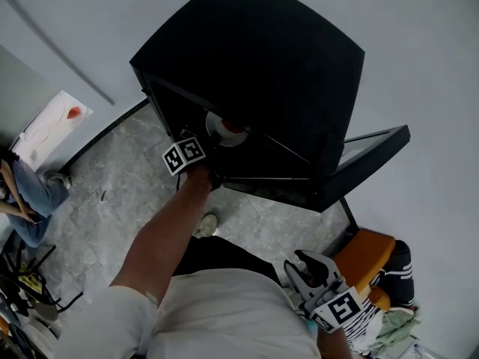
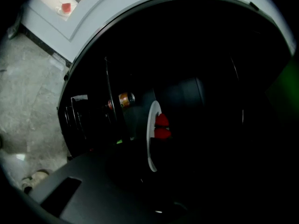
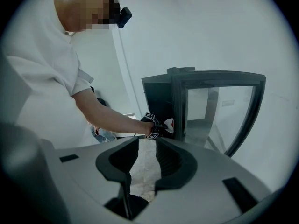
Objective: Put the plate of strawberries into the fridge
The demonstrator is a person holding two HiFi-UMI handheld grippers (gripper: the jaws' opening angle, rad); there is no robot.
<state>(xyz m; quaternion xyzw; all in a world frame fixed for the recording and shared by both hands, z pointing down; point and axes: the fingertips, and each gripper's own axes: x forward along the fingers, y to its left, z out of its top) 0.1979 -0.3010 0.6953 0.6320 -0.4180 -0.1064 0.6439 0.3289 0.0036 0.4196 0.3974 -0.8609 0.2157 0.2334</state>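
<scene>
Centre frame: left gripper fingers pinch plate rim inside fridge; right gripper fingers wide, empty. Judged: plate rigid, fragile; strawberries loose, keep level.

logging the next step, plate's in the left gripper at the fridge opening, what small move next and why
Probably ease the left gripper deeper and set the plate down: its jaws grip the rim, the strawberries sit just inside the open fridge, nothing visibly supports the plate.
</scene>
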